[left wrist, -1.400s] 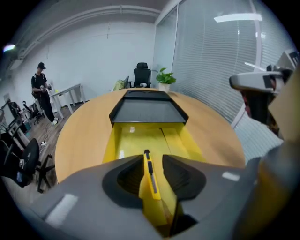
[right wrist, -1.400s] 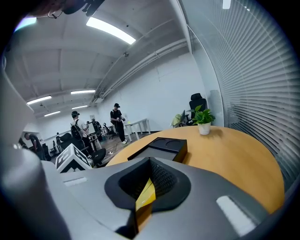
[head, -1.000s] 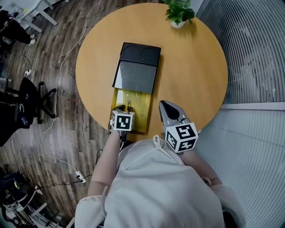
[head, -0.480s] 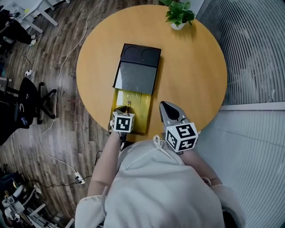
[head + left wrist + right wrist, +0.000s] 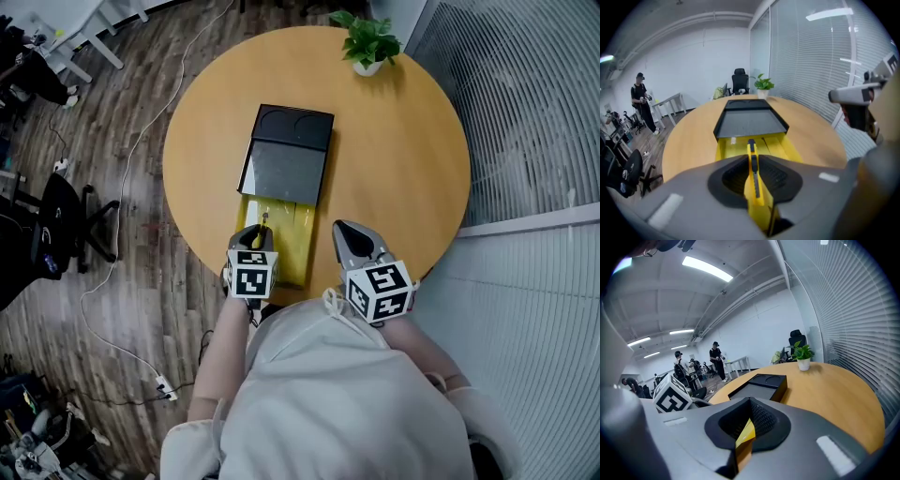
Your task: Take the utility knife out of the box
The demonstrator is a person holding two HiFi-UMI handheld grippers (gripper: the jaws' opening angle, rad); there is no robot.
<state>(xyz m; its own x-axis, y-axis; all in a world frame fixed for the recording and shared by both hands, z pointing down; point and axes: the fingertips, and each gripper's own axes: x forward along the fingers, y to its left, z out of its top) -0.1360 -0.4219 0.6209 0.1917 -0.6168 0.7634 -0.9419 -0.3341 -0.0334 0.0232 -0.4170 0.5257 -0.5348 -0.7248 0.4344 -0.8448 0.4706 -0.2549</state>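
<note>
The box lies on the round table: a black sleeve [image 5: 286, 155] with its yellow drawer [image 5: 298, 246] pulled out toward me. My left gripper [image 5: 253, 242] is shut on the yellow utility knife [image 5: 261, 226], which hangs above the drawer's near left part. In the left gripper view the utility knife [image 5: 753, 180] stands between the pads, its dark slider on top and its tip pointing at the drawer [image 5: 787, 145]. To the right of the drawer my right gripper [image 5: 345, 234] rests shut with nothing in it; the yellow seen past its jaws in the right gripper view is the drawer [image 5: 746, 432].
The wooden table [image 5: 403, 159] carries a potted plant [image 5: 367, 42] at its far edge. Window blinds [image 5: 534, 112] run along the right. An office chair [image 5: 56, 216] and cables stand on the floor to the left. People stand far off in the room [image 5: 716, 359].
My left gripper's jaws closed on the utility knife in the drawer and rose with it. The right gripper stayed where it was.
</note>
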